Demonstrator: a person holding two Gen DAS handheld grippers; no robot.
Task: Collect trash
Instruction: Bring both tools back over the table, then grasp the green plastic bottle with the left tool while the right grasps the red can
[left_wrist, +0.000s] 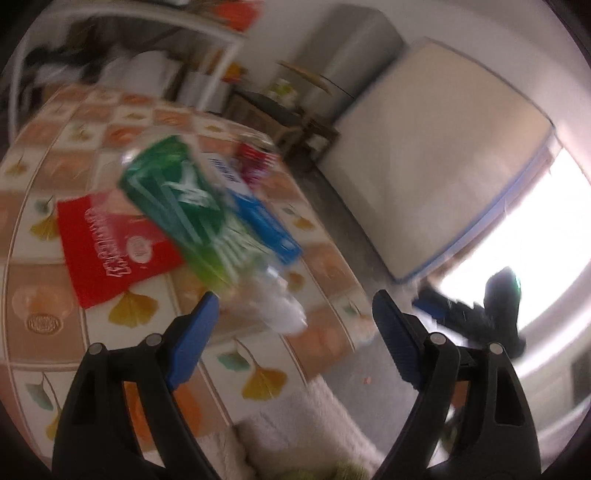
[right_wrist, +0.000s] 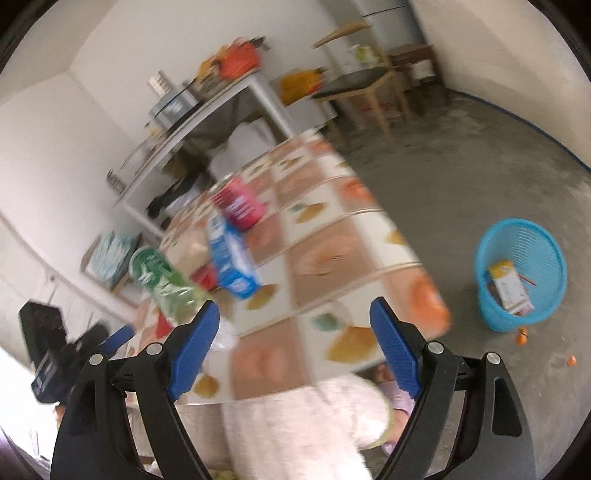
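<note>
Surface (left_wrist: 325, 258): tiled cloth in orange, brown and white squares with ginkgo-leaf prints; both views are blurred by motion.

Left gripper (left_wrist: 295, 317): jaws spread wide with blue pads, nothing between them. It hangs over the near edge of the surface, pointed at the litter.

Right gripper (right_wrist: 295, 321): jaws likewise wide apart and holding nothing, above the corner of the surface nearest the floor. It also shows at the right edge of the left wrist view as a dark shape.

Green bottle (left_wrist: 181, 206): plastic, green label with white lettering, lying tilted across the other items, its clear end toward the left gripper. In the right wrist view it sits just beside that gripper's left pad.

Crumpled clear wrapper (left_wrist: 280, 306): whitish, at the bottle's near end, between the left gripper's pads as seen, though contact cannot be told.

Red packet (left_wrist: 110, 240): flat on the surface, partly under the bottle.

Blue box (left_wrist: 266, 221): long, white-and-blue, beside the bottle on its far side.

Pink-red can (right_wrist: 240, 203): beyond the blue box, farther along the surface.

Blue basket (right_wrist: 521, 273): mesh plastic, standing on the grey floor well apart from the surface; it holds a carton (right_wrist: 508, 284). Small orange scraps (right_wrist: 521, 335) lie on the floor near its base.
</note>
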